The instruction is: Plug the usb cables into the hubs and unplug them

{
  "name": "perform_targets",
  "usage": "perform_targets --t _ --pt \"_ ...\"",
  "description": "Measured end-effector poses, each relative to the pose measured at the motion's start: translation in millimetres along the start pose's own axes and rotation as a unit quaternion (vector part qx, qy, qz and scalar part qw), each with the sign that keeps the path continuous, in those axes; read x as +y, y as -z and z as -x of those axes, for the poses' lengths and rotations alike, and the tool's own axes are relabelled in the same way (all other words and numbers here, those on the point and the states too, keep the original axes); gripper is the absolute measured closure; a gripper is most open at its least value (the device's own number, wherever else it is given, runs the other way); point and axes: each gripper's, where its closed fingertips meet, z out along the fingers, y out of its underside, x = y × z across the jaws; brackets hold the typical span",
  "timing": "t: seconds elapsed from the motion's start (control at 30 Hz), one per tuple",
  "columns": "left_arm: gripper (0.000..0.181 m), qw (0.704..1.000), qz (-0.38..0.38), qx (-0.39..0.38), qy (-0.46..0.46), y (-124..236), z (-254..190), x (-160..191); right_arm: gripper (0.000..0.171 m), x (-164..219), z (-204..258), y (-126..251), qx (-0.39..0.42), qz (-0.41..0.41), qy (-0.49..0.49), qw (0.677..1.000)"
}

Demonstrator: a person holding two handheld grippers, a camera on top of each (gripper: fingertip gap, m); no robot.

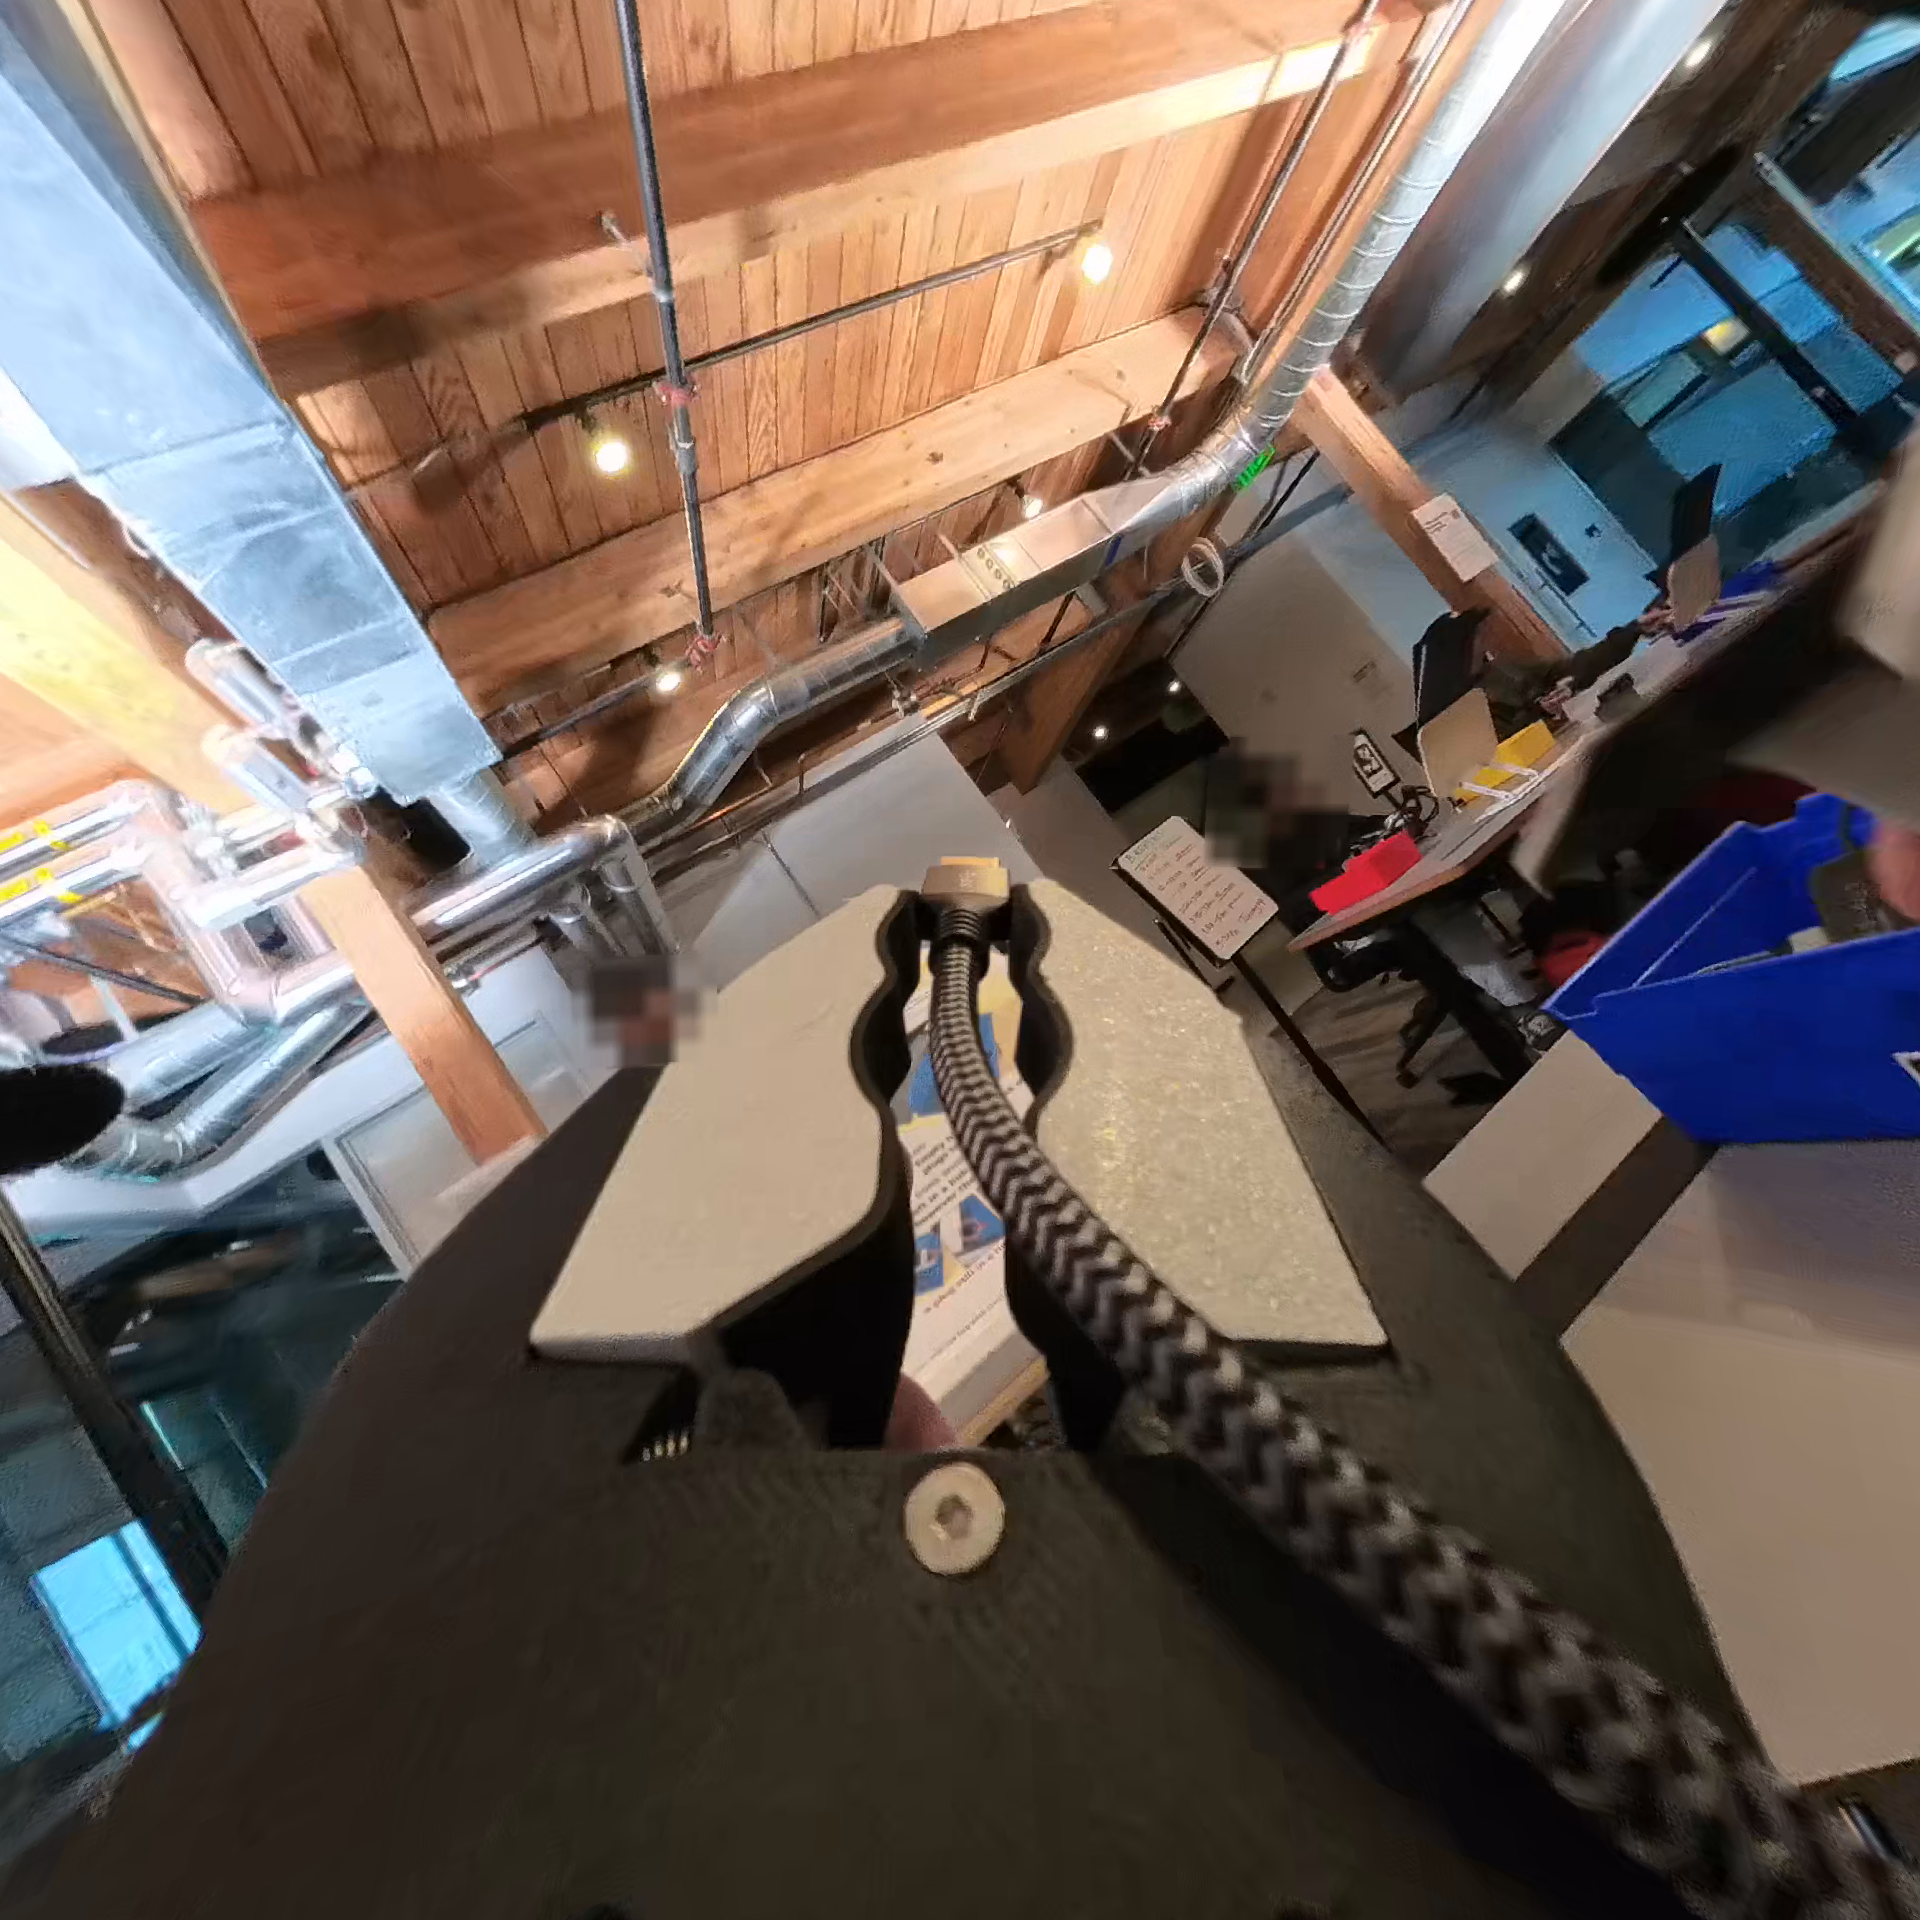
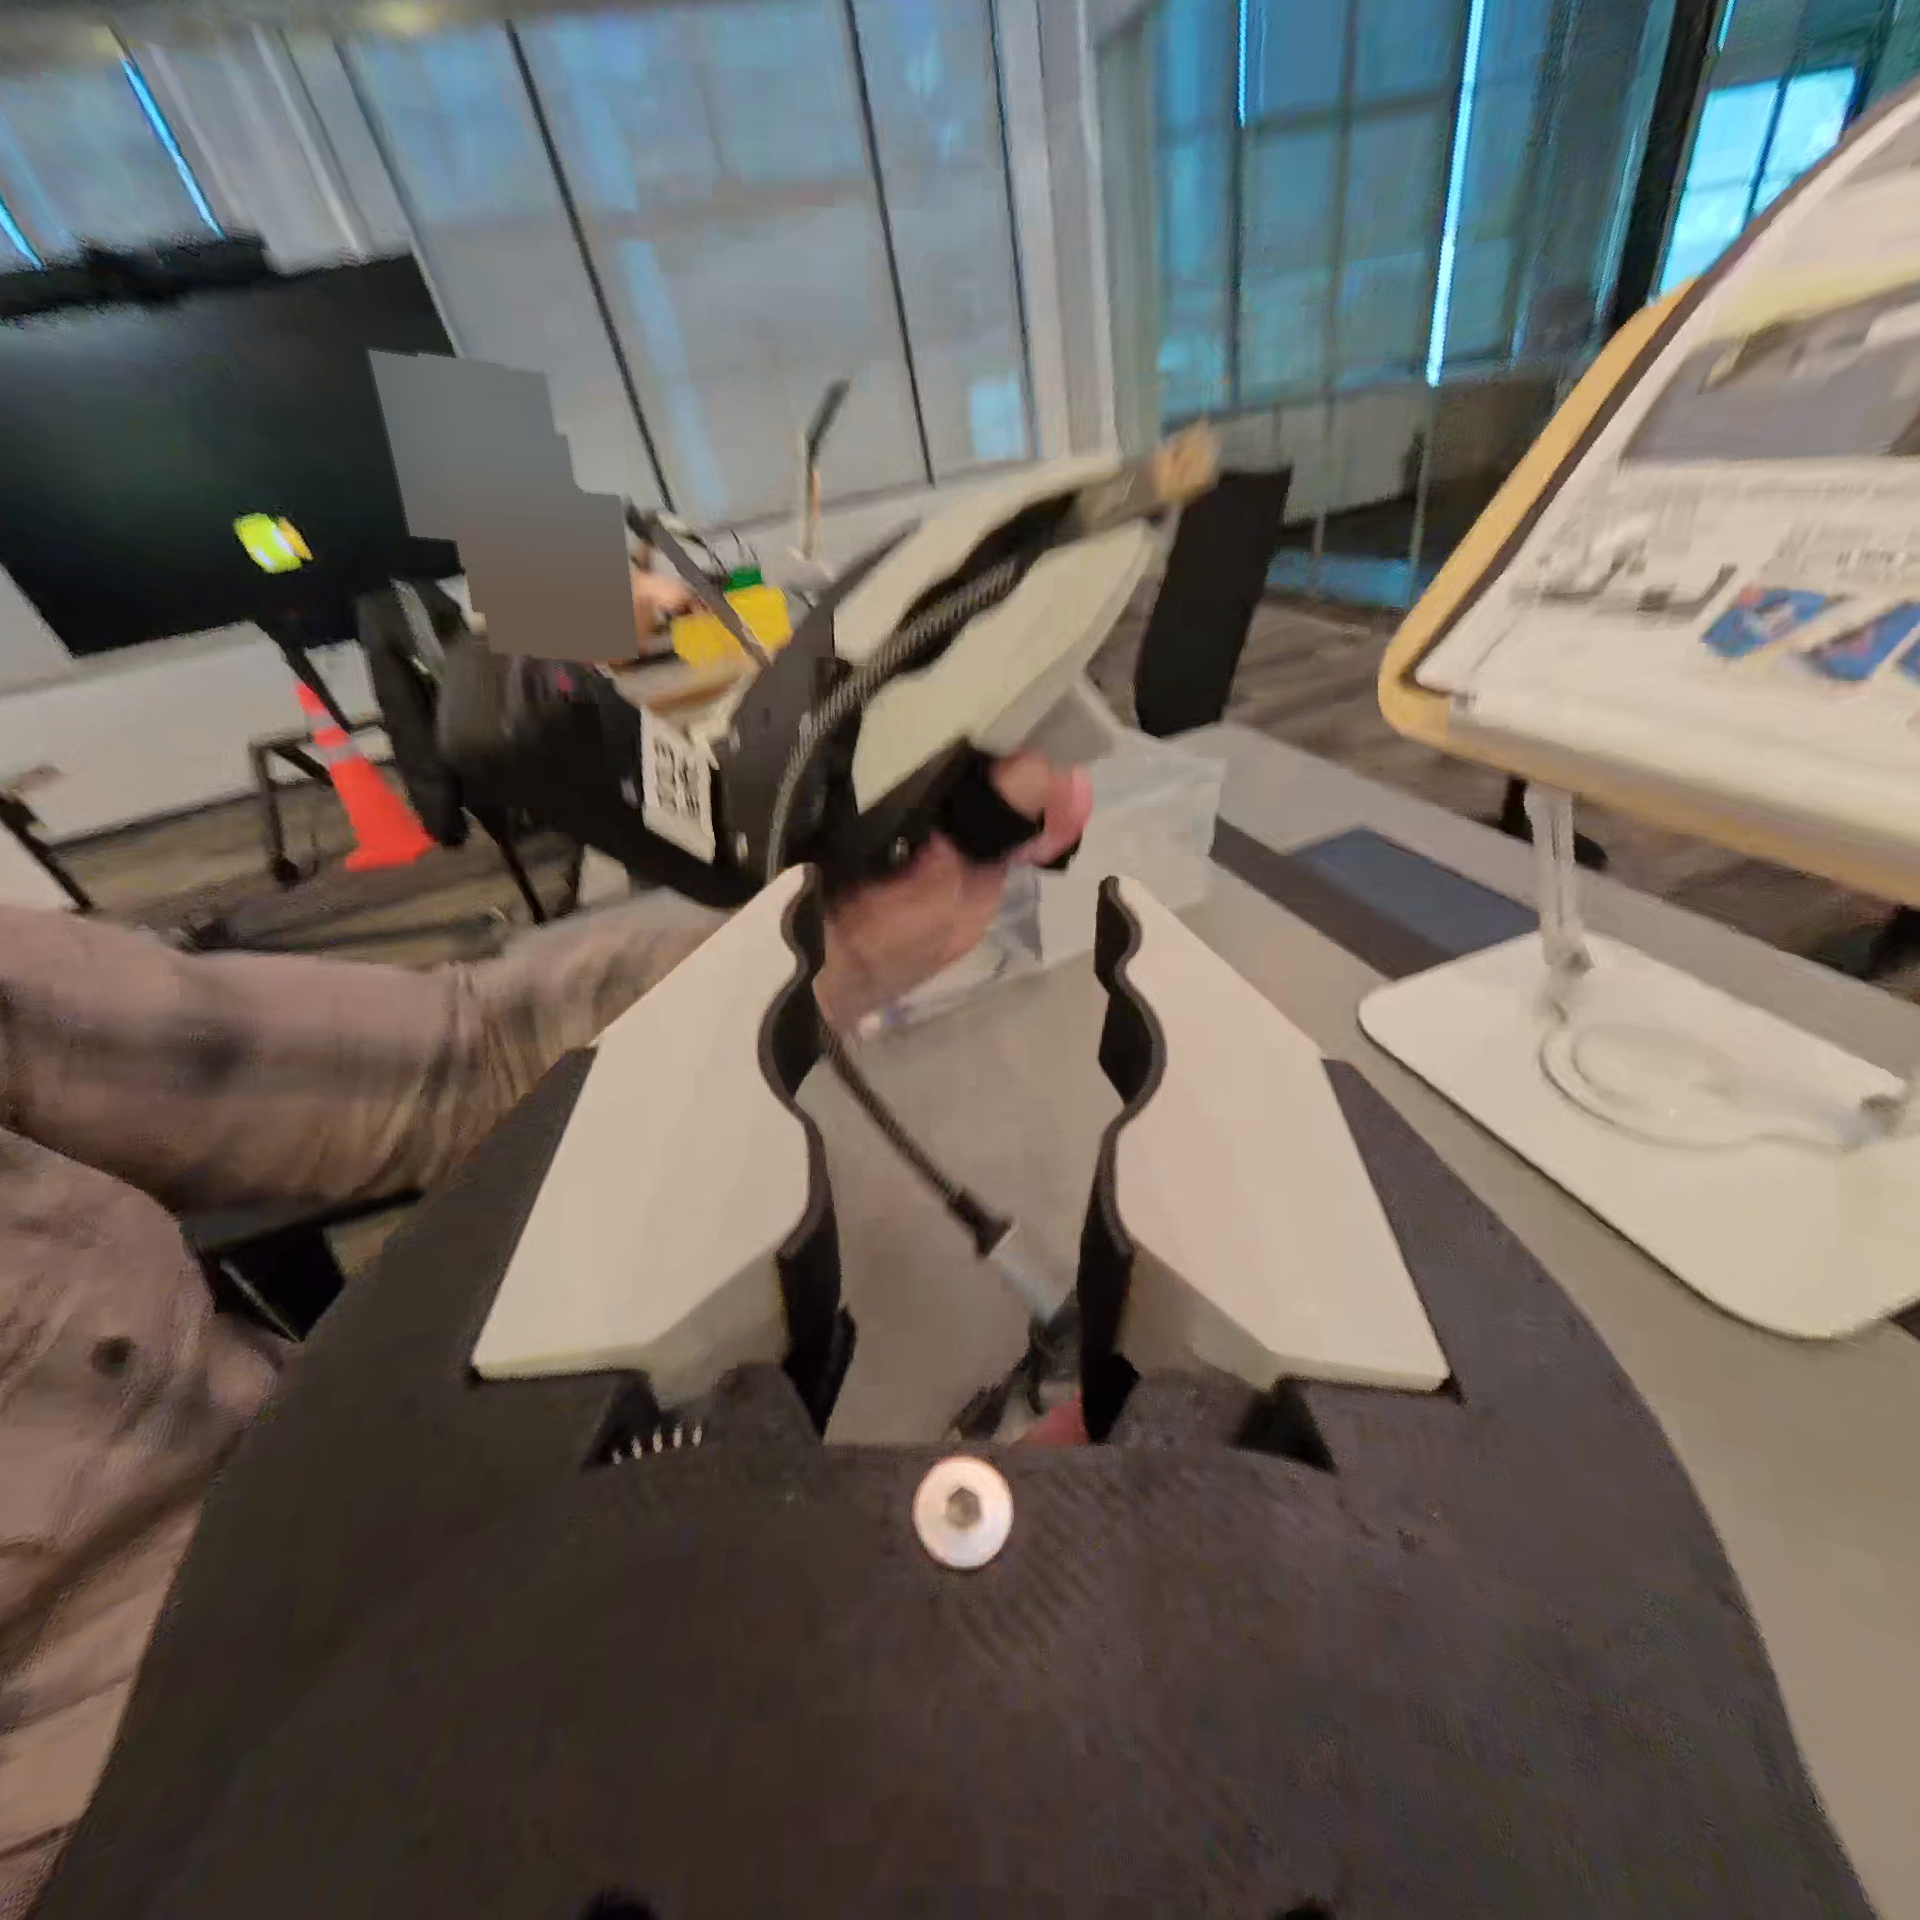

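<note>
1. Left wrist view, centre of frame: the left hand-held gripper (image 1: 964,914) is clamped on a braided cable (image 1: 1049,1164) just behind its metal-cased plug (image 1: 966,879), which pokes out past the fingertips. The tool tilts steeply upward, toward the wooden ceiling (image 1: 727,312) and ducts. A blue bin (image 1: 1745,1039) sits at the right edge.

2. Right wrist view, upper centre: the same left hand-held gripper (image 2: 1164,488) is raised above the tabletop (image 2: 1299,1143), angled up and to the right, in the person's hand (image 2: 914,914), a plaid sleeve (image 2: 312,1039) trailing to the left edge.

3. Right wrist view, lower centre: the right hand-held gripper (image 2: 956,904) stands wide and holds nothing. The cable's far end (image 2: 987,1231) hangs between its fingers (image 2: 686,1143), touching neither as far as can be seen.

4. Right side: a tilted board on a clear stand (image 2: 1662,1091) rests on the tabletop. No hub is visible in either view.

5. Judged risk: with the plug aimed skyward and the grip sitting behind the casing, the plug could twist or slip when pressed into a port; the dangling end could snag on the open fingers.
</note>
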Motion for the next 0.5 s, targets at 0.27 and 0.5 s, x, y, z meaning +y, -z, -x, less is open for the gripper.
perform_targets --t 0.27,0.5 --pt "0.165 0.989 -0.086 0.115 -0.026 14.8 -42.4 -42.5 0.143 -40.0 1.3 2.1 -0.151 -0.030 -0.063 0.986" --pt "0.165 0.978 -0.120 0.163 -0.043 25.4 -63.3 -61.8 0.159 -20.3 19.6 2.1 -0.199 0.031 -0.036 0.979"
